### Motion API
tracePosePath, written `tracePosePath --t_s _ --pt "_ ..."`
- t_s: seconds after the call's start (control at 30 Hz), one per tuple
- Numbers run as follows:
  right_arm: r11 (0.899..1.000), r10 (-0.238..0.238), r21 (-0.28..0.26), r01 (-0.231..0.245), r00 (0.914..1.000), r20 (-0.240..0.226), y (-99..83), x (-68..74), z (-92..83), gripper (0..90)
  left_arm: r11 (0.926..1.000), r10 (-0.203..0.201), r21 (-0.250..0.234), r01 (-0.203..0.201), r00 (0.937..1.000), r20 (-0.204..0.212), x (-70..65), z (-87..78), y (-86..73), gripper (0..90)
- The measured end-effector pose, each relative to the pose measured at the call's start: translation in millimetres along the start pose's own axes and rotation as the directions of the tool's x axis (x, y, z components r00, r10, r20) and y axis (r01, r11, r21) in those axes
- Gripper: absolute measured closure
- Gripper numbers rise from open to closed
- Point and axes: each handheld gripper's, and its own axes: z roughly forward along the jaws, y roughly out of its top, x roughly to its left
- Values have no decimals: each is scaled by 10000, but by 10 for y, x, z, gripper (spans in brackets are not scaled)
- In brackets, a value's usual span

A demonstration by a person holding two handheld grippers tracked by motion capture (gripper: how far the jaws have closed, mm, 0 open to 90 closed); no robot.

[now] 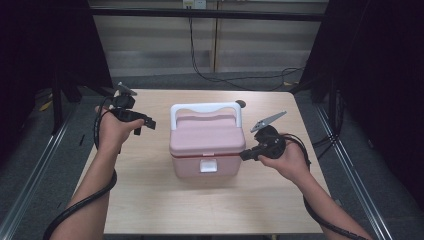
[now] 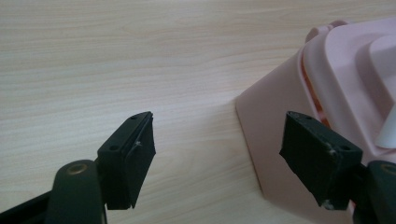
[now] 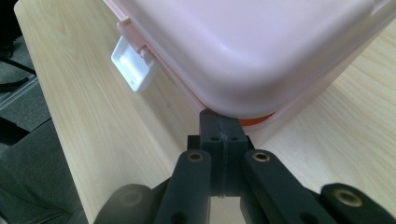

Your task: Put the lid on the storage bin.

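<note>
A pink lidded box (image 1: 205,145) with a white carry handle (image 1: 205,108) stands near the middle of the wooden table (image 1: 150,200), somewhat closer to the far edge than to the near one, its white front latch (image 1: 208,165) facing the near edge. The handle lies folded back toward the far edge, over the rear of the lid. The left gripper (image 1: 145,124) hovers over the table to the left of the box, near but clear of it; in the left gripper view its jaws stand wide apart with nothing between them, bare tabletop under one and the box's pink side wall (image 2: 275,140) behind the other. The right gripper (image 1: 243,155) sits at the box's right near corner. In the right gripper view its jaws are pressed together, holding nothing, their tips right at the box's lower corner, beneath the rounded lid, where an orange seal (image 3: 254,122) peeks out.
</note>
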Motion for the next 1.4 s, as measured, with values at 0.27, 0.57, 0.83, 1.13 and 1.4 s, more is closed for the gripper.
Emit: tracePosePath --t_s 0.27,0.57,0.83,1.13,1.4 --pt "9999 -84 143 83 10000 36 -36 27 44 900 9998 -173 85 172 9998 81 64 68 -90 254" --pt "10000 -97 11 97 9999 -130 -28 43 95 900 9998 -192 42 192 9998 71 105 74 -147 254" --pt "10000 -53 6 53 10000 -75 -126 31 117 762 9998 -181 -94 182 9998 128 140 89 -220 228" --pt "9984 447 -338 -443 9989 125 -316 -55 114 530 9996 70 -279 -65 9998 173 194 77 -348 207" --pt "9970 527 -595 -501 9976 439 -449 -103 102 400 9987 152 -495 -143 9997 175 239 59 -429 206"
